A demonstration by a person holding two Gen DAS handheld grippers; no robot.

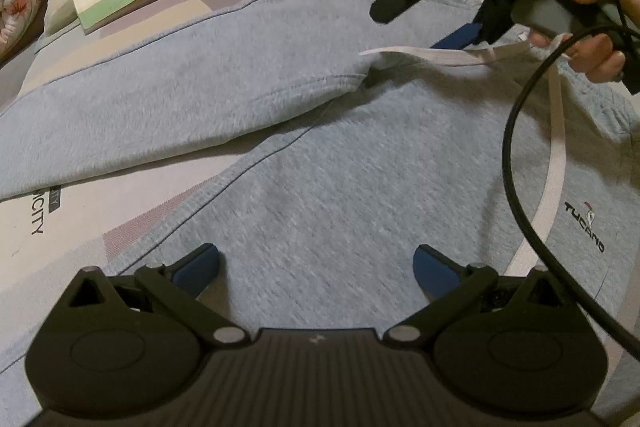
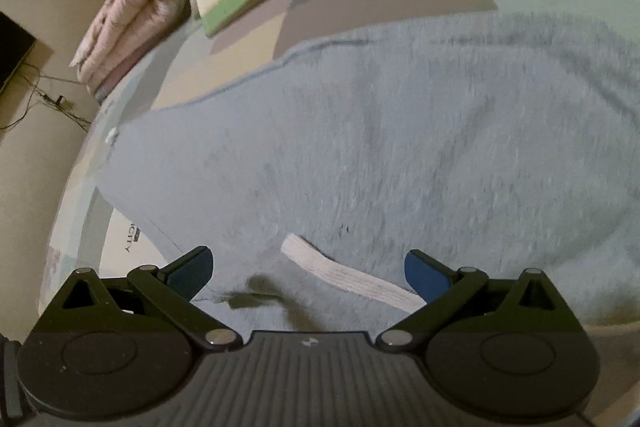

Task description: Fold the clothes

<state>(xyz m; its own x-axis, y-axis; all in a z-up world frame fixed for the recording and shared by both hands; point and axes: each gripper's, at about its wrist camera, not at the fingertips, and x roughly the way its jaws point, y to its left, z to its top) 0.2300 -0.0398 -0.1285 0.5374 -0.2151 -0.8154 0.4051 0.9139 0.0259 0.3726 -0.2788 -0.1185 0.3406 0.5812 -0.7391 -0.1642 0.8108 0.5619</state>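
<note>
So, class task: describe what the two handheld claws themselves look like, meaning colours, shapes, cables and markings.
Both the left claw and the right claw have a black ribbed body, two round black housings, silver pivot pins and angled black fingers with blue pads. In the left wrist view, the right claw trails a black cable and bears raised lettering. No sleeve shows.

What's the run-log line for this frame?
stage: pre-fold | left gripper: open, empty, over grey-blue hoodie | right gripper: open, above white drawstring | hoodie spread on bed
</note>
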